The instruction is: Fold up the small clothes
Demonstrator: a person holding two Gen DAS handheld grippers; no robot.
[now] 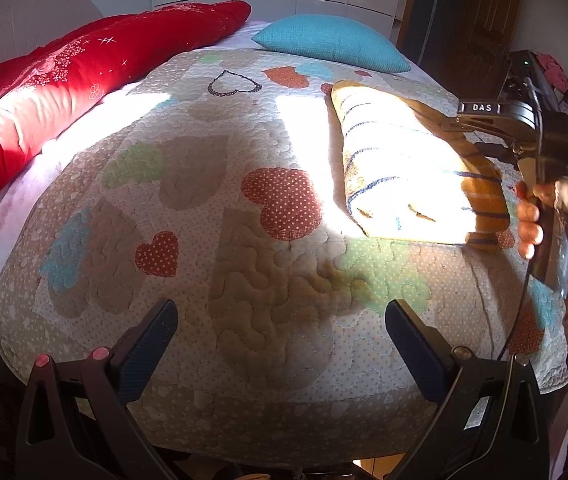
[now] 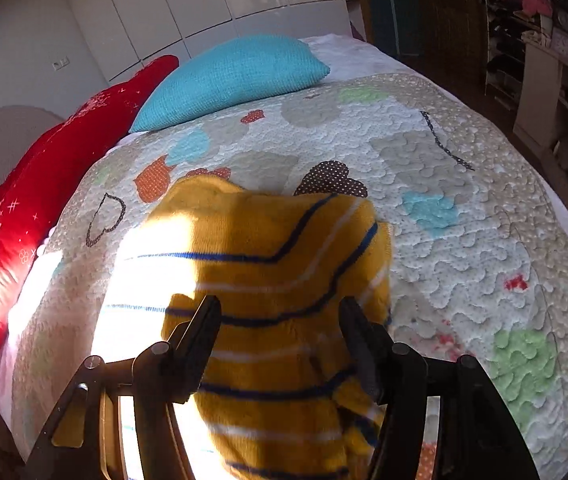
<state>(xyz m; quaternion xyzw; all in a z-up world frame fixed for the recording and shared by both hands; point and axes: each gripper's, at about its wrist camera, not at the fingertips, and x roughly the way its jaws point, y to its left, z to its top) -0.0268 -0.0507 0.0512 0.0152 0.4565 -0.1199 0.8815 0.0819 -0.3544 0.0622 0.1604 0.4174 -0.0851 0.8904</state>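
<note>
Here | yellow striped knit garment (image 2: 280,264) lies folded on the quilt (image 1: 244,240), at two o'clock in the left view | right gripper (image 2: 280,320) spread over it, pinching nothing | left gripper (image 1: 280,320) spread, empty | probably soft, light, limp: best pinched at a corner or folded edge.

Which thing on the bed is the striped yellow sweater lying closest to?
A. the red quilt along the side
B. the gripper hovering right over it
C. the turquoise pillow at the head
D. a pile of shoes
B: in the right wrist view the striped yellow sweater fills the space just under the right gripper, whose fingers stand apart, while the turquoise pillow and red quilt lie further off.
</note>
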